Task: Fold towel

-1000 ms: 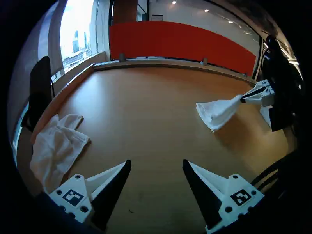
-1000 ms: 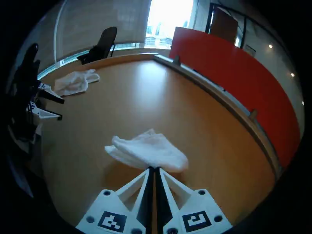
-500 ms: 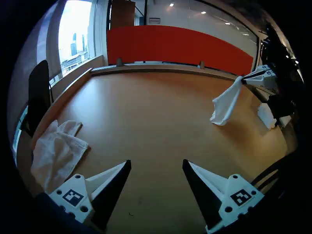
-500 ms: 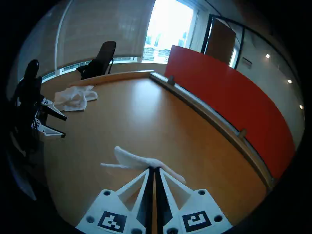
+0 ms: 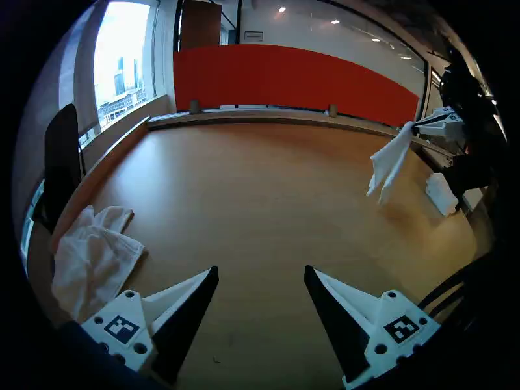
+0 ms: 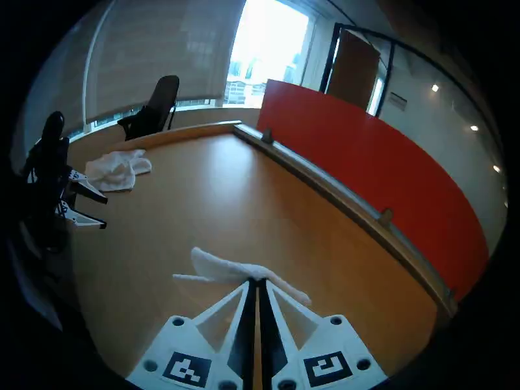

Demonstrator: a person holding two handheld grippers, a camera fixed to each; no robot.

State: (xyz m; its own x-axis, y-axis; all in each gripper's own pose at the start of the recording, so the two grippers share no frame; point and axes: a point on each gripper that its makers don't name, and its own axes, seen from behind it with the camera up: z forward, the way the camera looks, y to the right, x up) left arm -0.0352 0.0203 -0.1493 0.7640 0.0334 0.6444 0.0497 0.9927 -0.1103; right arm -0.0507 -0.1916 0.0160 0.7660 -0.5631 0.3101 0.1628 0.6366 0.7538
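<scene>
Right hand-held gripper [image 6: 258, 286] clamps soft, light towel [image 5: 389, 166], hanging limp upper right over worktop [image 5: 260, 182]; left hand-held gripper [image 5: 260, 279] wide, empty; best hold likely a free lower corner.

Wears white moulded plastic on both fingers [image 5: 364, 325] of the left gripper [image 5: 260, 268], each a wedge tapering to a point with a black inner face. Bears a square black-and-white marker [image 5: 122, 327] on each base, ringed by small round holes [image 5: 129, 294]. Repeats the same build on the right gripper [image 6: 255, 281]: white wedges, black inner faces, one marker apiece. Turns black and bulky behind the white wedges where seen from farther off.
</scene>
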